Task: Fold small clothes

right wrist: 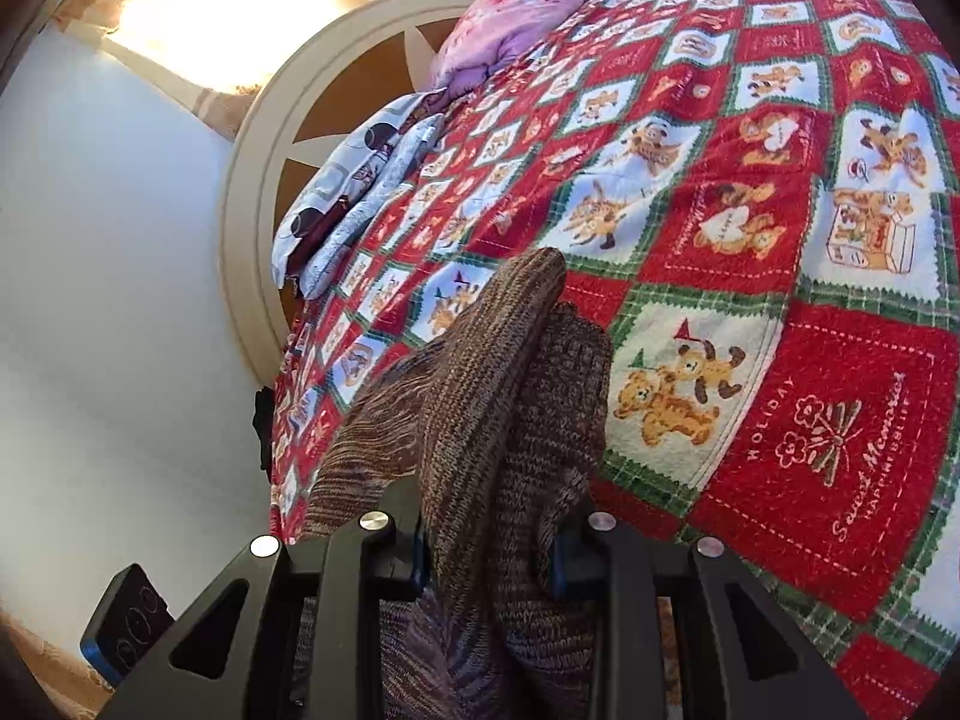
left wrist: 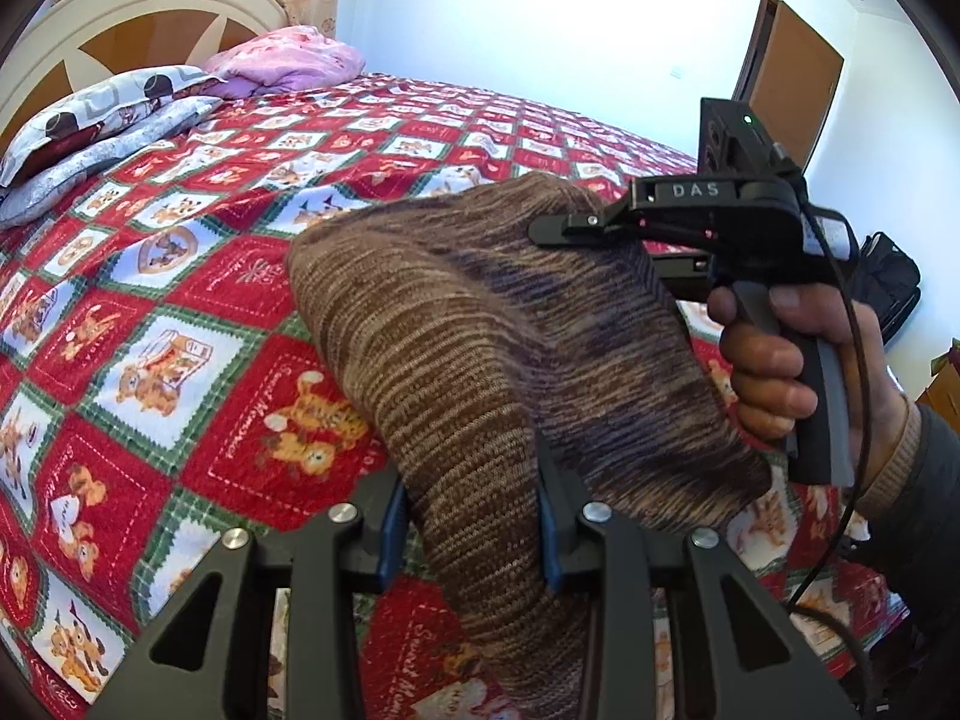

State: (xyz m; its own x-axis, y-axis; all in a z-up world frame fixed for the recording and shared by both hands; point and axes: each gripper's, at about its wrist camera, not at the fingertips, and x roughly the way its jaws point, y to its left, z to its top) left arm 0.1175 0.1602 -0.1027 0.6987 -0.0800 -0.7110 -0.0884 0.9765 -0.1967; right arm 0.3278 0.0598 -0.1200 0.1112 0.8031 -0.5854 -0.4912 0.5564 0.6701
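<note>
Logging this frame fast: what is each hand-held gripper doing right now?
Left hand-held gripper: shut on the brown knit.
Right hand-held gripper: shut on the same knit.

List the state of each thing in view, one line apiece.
Brown knit garment: lifted off the bed, held at two spots.
Left gripper: shut on the garment.
Right gripper: shut on bunched knit.
Bedspread: spread flat.
Pillows: stacked by the headboard.
Door: open.

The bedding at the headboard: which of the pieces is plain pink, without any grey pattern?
The pink bundle, which lies farthest along the headboard. The grey-white patterned pillows beside it carry dark round prints.
</note>
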